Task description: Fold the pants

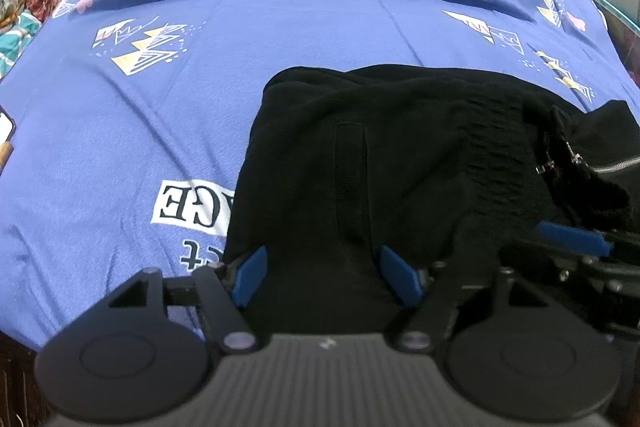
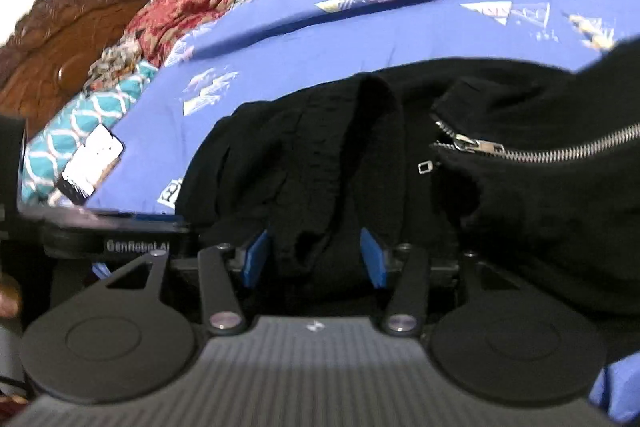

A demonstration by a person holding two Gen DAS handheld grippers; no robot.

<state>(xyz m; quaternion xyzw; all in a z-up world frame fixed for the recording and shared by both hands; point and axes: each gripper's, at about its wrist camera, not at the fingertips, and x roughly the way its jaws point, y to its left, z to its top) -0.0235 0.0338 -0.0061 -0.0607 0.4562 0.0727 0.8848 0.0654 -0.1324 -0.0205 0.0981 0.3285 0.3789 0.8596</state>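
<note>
Both grippers, left gripper (image 1: 326, 277) and right gripper (image 2: 316, 257), hold their blue fingers (image 1: 250, 277) spread over black pants (image 1: 360, 155) bunched on the blue bedsheet (image 1: 160, 107); grasping nothing visible. Folding looks partial, zipper (image 2: 520, 147) side untidy.

The pants (image 1: 360, 155) are black, of a soft knitted cloth, and they lie bunched on the blue bed sheet (image 1: 140, 131), near its front edge and toward its right side. A gathered elastic waistband (image 1: 492, 147) runs across them, and a narrow slit pocket (image 1: 352, 163) shows on the flat part. At the right side a silver metal zipper (image 2: 532, 147) lies partly open, with its slider at the left end.
</note>
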